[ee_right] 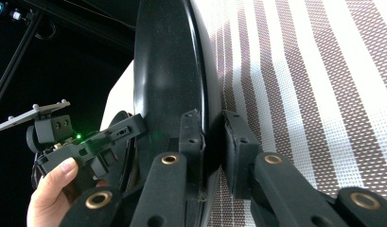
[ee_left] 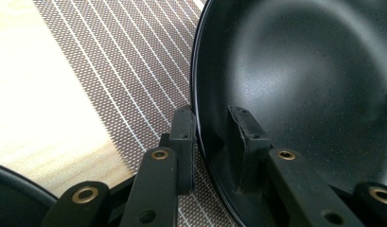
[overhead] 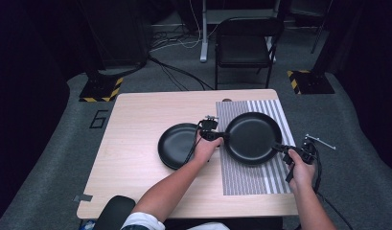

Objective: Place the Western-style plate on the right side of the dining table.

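A large black plate (overhead: 252, 138) sits over a brown-and-white striped placemat (overhead: 251, 177), held at opposite rims by both grippers. My left gripper (overhead: 217, 136) grips its left rim; in the left gripper view one jaw stands outside the rim and one inside the black plate (ee_left: 300, 85), with my left gripper (ee_left: 211, 142) shut on it. My right gripper (overhead: 280, 148) holds the near right rim. In the right gripper view the black plate (ee_right: 167, 71) shows edge-on inside my right gripper (ee_right: 211, 142). A second black plate (overhead: 177, 145) lies on the wooden table (overhead: 136, 124) to the left.
The placemat (ee_right: 300, 85) covers the table's right part. Beyond the table's far edge stands a black folding chair (overhead: 246, 43), with cables on the floor and two stand bases taped in yellow and black (overhead: 100, 89). A hand (ee_right: 49, 194) holds the left gripper (ee_right: 87, 142).
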{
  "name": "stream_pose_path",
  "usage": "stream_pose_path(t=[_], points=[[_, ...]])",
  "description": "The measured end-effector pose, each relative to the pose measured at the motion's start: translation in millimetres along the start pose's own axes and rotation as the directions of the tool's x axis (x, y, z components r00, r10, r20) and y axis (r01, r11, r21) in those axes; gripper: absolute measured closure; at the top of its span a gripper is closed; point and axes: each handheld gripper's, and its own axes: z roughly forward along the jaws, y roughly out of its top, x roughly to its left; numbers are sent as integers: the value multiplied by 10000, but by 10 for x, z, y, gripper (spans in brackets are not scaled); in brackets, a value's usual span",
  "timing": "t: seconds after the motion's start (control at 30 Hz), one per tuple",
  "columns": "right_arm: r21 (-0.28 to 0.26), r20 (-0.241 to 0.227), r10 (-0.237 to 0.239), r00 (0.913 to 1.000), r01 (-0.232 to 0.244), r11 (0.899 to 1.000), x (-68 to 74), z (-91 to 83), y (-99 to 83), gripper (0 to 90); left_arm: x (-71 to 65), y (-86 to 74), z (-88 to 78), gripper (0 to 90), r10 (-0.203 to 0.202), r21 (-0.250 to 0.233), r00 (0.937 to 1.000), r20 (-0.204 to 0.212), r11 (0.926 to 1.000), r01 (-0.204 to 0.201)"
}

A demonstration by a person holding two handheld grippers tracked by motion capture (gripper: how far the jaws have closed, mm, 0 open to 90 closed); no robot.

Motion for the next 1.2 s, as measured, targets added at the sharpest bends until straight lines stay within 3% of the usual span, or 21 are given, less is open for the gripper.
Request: stream_pose_path(t=[0.67, 0.83, 0.87, 1.2], points=[[175, 196, -82, 9998, 78, 9998, -81, 38, -5, 800, -18, -53, 82, 724, -207, 467, 9990, -398, 9987, 226], [264, 219, 369, 9991, -375, 9989, -125, 48, -22, 805, -29, -59, 94, 725, -69, 539, 9990, -440, 9985, 92], [193, 180, 183, 9997, -186, 9996, -150, 52, -22, 805, -31, -60, 96, 725, -75, 526, 9990, -443, 9986, 99], [211, 322, 287, 9991, -294, 9993, -174, 75, -23, 810, -61, -60, 118, 719, 116, 648, 9969, -783, 9979, -65]])
